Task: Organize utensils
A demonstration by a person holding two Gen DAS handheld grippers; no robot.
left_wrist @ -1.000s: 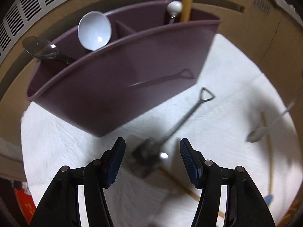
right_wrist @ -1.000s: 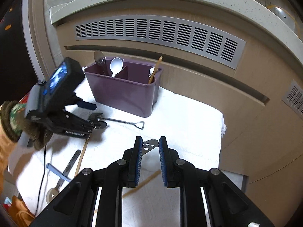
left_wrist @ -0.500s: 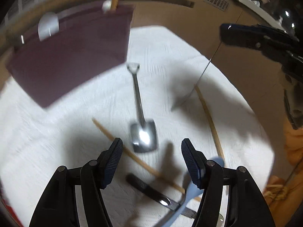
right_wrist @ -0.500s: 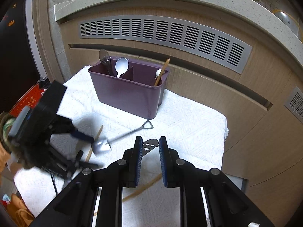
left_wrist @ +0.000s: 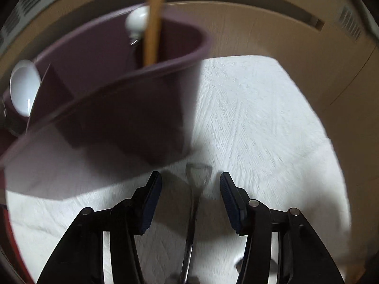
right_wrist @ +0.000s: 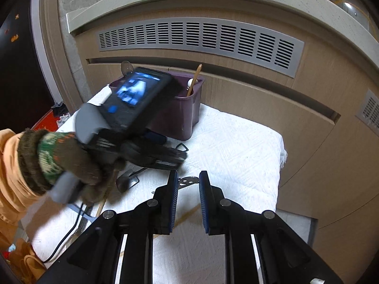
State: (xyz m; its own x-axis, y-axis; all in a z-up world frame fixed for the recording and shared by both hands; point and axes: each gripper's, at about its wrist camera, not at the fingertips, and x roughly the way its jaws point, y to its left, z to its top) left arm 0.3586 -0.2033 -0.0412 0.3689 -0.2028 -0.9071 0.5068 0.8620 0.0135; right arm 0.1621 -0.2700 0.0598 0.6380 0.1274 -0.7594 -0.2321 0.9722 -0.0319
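utensil caddy: dark plum purple, plain
towel: white, woven diamond texture
round spoon: glossy white
wooden stick: tan
shovel-shaped spoon: silver-grey metal
glove: olive brown, green-and-cream knit cuff
sleeve: orange
vent grille: grey, slotted

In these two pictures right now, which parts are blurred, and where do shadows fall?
Left wrist view: motion blur smears the purple caddy and the shovel-shaped spoon lying between the closing left gripper's jaws, whose shadow darkens the white towel. Right wrist view: the background is sharp; only the gloved hand is blurred; the right gripper is crisp.
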